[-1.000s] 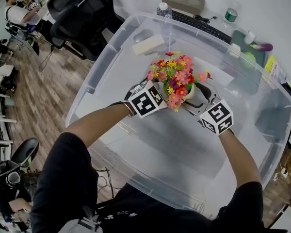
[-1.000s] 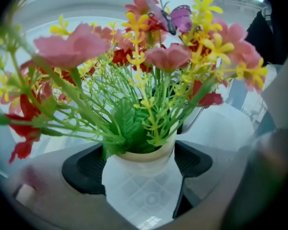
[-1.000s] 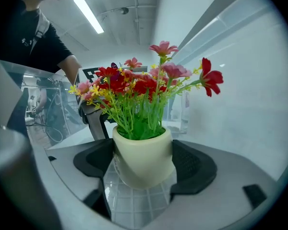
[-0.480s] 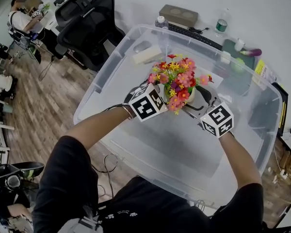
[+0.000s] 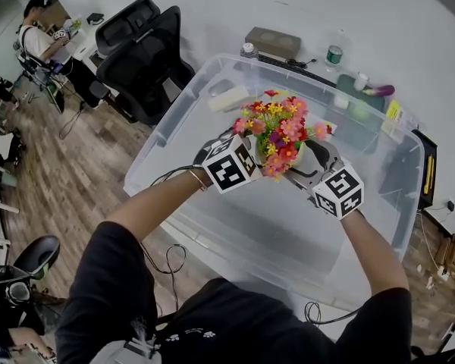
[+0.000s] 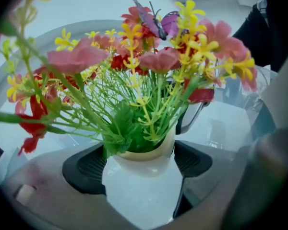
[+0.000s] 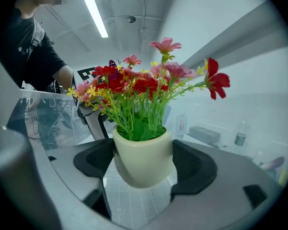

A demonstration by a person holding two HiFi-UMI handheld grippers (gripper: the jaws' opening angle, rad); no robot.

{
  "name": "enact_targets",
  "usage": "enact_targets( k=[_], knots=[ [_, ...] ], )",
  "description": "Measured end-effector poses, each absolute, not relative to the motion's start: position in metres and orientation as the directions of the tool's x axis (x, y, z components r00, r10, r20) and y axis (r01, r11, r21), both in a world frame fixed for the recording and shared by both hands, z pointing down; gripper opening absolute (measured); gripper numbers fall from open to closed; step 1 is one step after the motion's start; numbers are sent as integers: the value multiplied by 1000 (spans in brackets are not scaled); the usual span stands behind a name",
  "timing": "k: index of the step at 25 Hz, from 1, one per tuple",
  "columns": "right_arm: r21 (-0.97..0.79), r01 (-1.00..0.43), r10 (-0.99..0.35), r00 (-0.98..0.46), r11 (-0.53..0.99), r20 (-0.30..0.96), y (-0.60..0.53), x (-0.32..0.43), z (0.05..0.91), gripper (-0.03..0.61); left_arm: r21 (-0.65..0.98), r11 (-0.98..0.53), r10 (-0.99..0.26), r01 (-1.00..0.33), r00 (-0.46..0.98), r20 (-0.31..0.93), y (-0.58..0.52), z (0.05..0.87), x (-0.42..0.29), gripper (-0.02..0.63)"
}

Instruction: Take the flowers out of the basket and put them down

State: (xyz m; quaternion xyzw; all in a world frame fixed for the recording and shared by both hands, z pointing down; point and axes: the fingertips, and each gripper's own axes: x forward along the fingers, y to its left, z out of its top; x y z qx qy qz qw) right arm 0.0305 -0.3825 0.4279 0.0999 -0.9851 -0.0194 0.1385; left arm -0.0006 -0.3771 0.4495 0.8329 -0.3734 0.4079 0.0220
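Both claws hold one small pot of flowers in the air over the clear box.

The left claw [image 6: 141, 164] is closed on the cream pot [image 6: 149, 153], with its two dark pads pressed on the pot's sides just under the rim. The right claw [image 7: 145, 164] grips the same pot from the opposite side, the round body between its pads. Red, pink and yellow flowers [image 7: 144, 87] on green stems stand upright in the pot, and a small purple butterfly [image 6: 157, 22] sits on top of them. In the head view the pot hangs above the inside of the clear plastic box [image 5: 174, 114]. The box stands on a white table [image 5: 409, 29]. A keyboard [image 5: 297, 65] and a bottle [image 5: 333, 54] are just behind it, and black chairs [image 5: 140, 55] stand to the left.
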Motion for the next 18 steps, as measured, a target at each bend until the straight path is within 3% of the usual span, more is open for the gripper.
enact_targets(
  k=[18],
  knots=[
    [140, -227, -255, -939, 964, 231, -347, 54, 386, 388, -317, -697, -659, -643, 401, 636, -343, 409, 24, 442]
  ],
)
